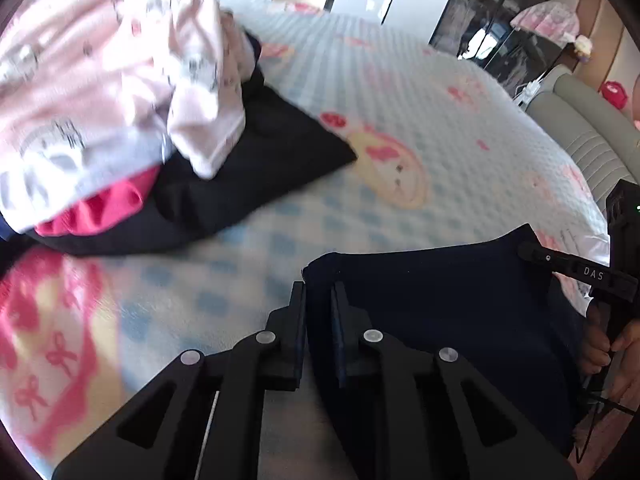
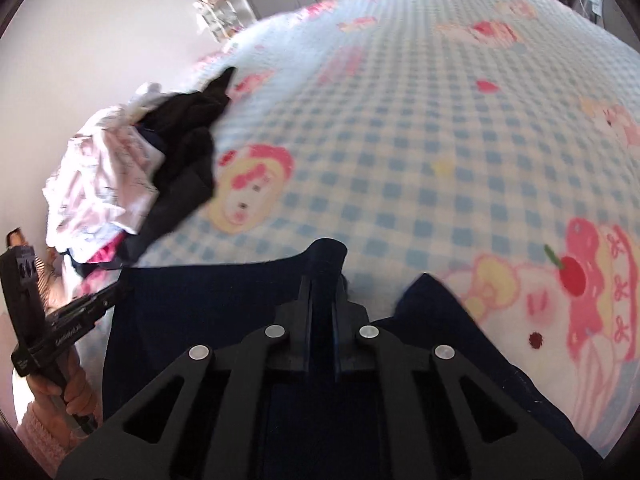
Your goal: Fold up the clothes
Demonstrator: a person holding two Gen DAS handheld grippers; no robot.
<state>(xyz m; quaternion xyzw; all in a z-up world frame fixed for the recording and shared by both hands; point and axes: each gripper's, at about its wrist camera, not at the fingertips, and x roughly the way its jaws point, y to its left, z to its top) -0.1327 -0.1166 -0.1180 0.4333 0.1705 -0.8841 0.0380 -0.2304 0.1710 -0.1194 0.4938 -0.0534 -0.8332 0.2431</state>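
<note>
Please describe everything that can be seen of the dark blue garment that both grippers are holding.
The navy garment is plain, soft-looking cloth with no visible print. It is stretched between the left gripper, shut on its upper edge, and the right gripper, shut on a raised fold. Its top edge runs almost straight between them. It is held over the checked blanket, apart from the clothes pile. Its lower part is hidden.

Checked cartoon bedspread (image 2: 400,152); grey padded headboard (image 1: 592,136); dark cabinet (image 1: 492,12)
</note>
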